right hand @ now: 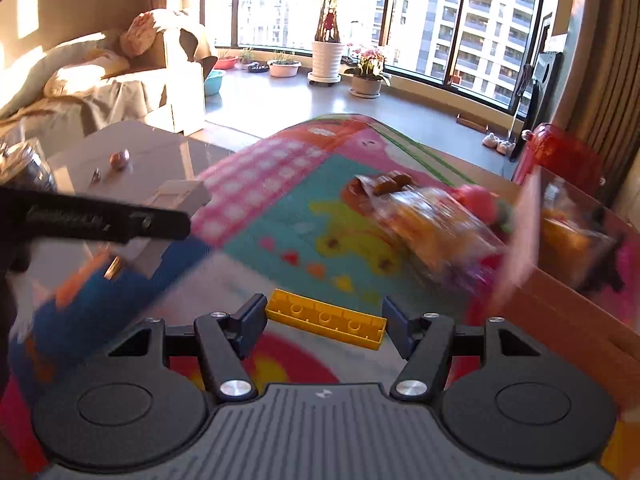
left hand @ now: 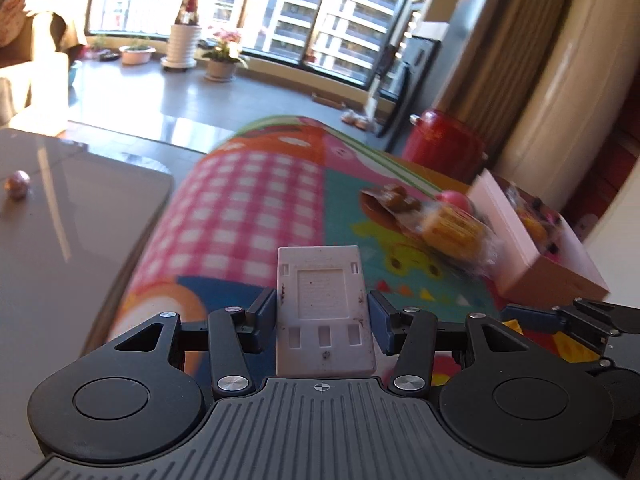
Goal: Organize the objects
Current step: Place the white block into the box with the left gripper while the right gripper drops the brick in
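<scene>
Left gripper (left hand: 325, 314) clenched on white plastic block (left hand: 325, 312), lower centre of frame, carried above the play mat (left hand: 248, 208). Right gripper (right hand: 325, 320) jaws bracketing yellow brick (right hand: 326, 320), lower centre; pads look just short of its ends, so not a confirmed grip. Cardboard box (left hand: 552, 276) with toys at right edge, bagged toys (left hand: 448, 228) just beside it. Risks: brick sits skewed between the jaws, likely to pivot or squirt out on closing; heavy blur suggests fast travel, so white block could slip or clip the box wall.
</scene>
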Tool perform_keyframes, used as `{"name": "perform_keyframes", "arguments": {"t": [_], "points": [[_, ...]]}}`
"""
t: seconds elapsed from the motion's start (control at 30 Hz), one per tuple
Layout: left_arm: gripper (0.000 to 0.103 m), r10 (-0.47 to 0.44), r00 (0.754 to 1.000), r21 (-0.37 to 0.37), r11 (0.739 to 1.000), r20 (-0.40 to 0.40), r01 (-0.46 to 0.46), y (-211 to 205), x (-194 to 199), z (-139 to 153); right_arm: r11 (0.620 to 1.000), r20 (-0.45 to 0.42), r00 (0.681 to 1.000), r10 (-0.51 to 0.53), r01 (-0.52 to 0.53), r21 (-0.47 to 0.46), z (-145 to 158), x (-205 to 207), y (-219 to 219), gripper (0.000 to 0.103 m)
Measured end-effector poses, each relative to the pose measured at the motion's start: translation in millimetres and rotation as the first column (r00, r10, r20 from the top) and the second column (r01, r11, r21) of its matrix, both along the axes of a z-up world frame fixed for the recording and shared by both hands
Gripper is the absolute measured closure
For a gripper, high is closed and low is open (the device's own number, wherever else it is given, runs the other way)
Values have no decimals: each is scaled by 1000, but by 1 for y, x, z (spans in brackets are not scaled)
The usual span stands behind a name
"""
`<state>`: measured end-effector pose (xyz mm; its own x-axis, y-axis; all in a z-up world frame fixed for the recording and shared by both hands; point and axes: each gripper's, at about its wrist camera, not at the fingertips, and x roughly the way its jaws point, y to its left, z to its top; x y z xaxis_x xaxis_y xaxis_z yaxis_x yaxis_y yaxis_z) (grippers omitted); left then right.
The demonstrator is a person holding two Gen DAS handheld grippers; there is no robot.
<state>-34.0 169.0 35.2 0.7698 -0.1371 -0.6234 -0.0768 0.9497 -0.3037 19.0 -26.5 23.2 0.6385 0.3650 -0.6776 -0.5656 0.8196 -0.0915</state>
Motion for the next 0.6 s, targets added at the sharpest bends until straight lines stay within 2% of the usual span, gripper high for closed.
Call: {"name": "perform_keyframes", "arguments": {"t": [0.13,0.27,0.43,0.6], "points": [[49,-95,995,0,995,-15,95,-34,0,-3,998,-2,1000,-19,18,-53,-1,-20,-39,39],[49,-217,975,22,976,-44,218,-77,-1,-5,994,-7,996,-89,88,-71,-5,-37,-79,39],[49,-376,925,61,924,-51,378,-139,10,9,977,42,977,-208,209,-42,-2,-64,-138,39],[49,-496,866,137,863,60,485,-209,51,53,948,62,946,-317,316,22,2,-76,-187,39]]}}
